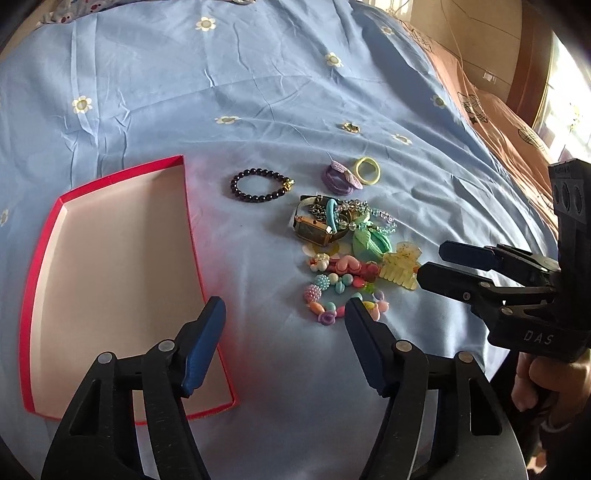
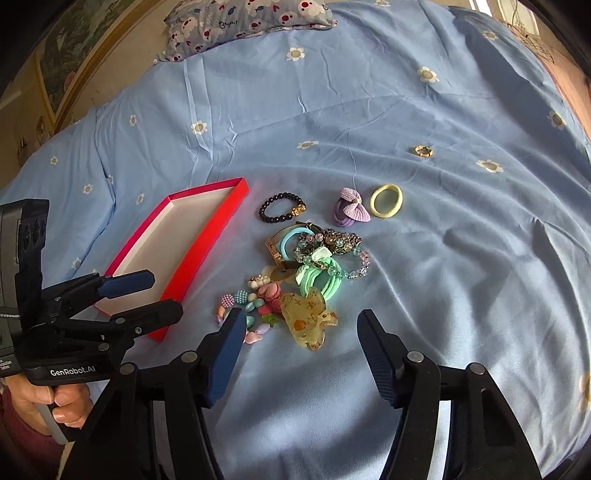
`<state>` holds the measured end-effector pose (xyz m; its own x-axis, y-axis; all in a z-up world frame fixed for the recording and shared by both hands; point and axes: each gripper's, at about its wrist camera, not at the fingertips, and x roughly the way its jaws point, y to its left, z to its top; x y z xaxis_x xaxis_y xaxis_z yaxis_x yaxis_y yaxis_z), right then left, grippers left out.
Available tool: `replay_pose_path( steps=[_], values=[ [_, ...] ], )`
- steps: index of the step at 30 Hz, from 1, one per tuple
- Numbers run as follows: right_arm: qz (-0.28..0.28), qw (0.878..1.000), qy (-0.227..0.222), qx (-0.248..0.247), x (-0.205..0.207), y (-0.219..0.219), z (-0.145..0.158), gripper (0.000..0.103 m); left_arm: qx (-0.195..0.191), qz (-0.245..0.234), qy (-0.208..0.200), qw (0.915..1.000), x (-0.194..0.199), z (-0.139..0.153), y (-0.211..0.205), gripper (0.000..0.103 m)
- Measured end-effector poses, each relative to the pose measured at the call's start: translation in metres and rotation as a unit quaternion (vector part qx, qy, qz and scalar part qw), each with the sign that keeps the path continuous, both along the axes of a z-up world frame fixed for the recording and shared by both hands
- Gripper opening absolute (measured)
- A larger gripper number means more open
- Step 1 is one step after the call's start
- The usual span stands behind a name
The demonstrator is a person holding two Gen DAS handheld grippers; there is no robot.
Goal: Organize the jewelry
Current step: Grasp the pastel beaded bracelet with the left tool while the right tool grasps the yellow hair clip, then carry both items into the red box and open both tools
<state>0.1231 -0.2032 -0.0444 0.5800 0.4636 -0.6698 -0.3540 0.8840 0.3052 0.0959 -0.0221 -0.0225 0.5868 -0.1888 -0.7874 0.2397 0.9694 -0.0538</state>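
A red box lid [image 1: 40, 258] with a white, empty inside lies on the blue bedsheet, left of a heap of jewelry [image 1: 343, 251]; it also shows in the right wrist view [image 2: 207, 229]. The heap [image 2: 295, 280] holds a gold watch [image 1: 314, 227], a yellow hair claw [image 2: 306, 321], a green scrunchie [image 2: 325, 280] and a coloured bead bracelet [image 1: 332, 295]. Apart lie a dark bead bracelet [image 1: 258, 184], a purple hair tie [image 1: 340, 175], a yellow ring tie [image 1: 367, 170] and a small gold ring [image 1: 350, 127]. My left gripper [image 1: 284, 310] is open, between box and heap. My right gripper [image 2: 303, 325] is open above the hair claw.
The blue flowered sheet [image 1: 221, 74] covers the bed. A patterned pillow [image 2: 251, 18] lies at the far end. A brown blanket [image 1: 498, 110] and a wooden bed frame run along the right side.
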Motion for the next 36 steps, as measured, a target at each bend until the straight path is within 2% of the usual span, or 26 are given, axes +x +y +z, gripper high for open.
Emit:
replay_pose_path(
  steps=[5, 10, 14, 19, 22, 24, 26, 31, 36],
  values=[
    [0.011, 1.000, 0.023, 0.001, 0.012, 0.003, -0.009, 0.054, 0.007, -0.016, 0.023, 0.9996, 0.013, -0.012, -0.006, 0.062],
    [0.023, 0.999, 0.041, 0.004, 0.023, 0.009, -0.016, 0.051, 0.016, -0.036, 0.038, 0.9985, 0.023, -0.019, -0.013, 0.058],
    [0.025, 0.998, 0.052, 0.004, 0.029, 0.009, -0.020, 0.036, 0.020, -0.049, 0.049, 0.9974, 0.029, -0.024, -0.018, 0.050],
    [0.027, 0.998, 0.057, 0.016, 0.029, 0.004, -0.021, 0.029, 0.017, -0.059, 0.061, 0.9962, 0.037, -0.029, -0.021, 0.045],
    [0.028, 0.998, 0.051, 0.016, 0.028, 0.004, -0.017, 0.029, 0.018, -0.069, 0.072, 0.9949, 0.041, -0.033, -0.024, 0.033],
    [0.027, 0.998, 0.049, 0.019, 0.028, 0.003, -0.015, 0.029, 0.019, -0.080, 0.071, 0.9941, 0.040, -0.035, -0.027, 0.019],
    [0.024, 0.998, 0.048, 0.023, 0.027, 0.001, -0.014, 0.029, 0.016, -0.090, 0.069, 0.9934, 0.038, -0.034, -0.029, 0.012],
    [0.019, 0.998, 0.042, 0.033, 0.021, -0.004, -0.008, 0.029, 0.002, -0.093, 0.049, 0.9945, 0.028, -0.024, -0.028, 0.011],
    [0.019, 0.999, 0.031, 0.039, 0.017, -0.001, 0.004, 0.029, -0.017, -0.076, 0.026, 0.9967, 0.016, -0.008, -0.016, 0.011]
  ],
)
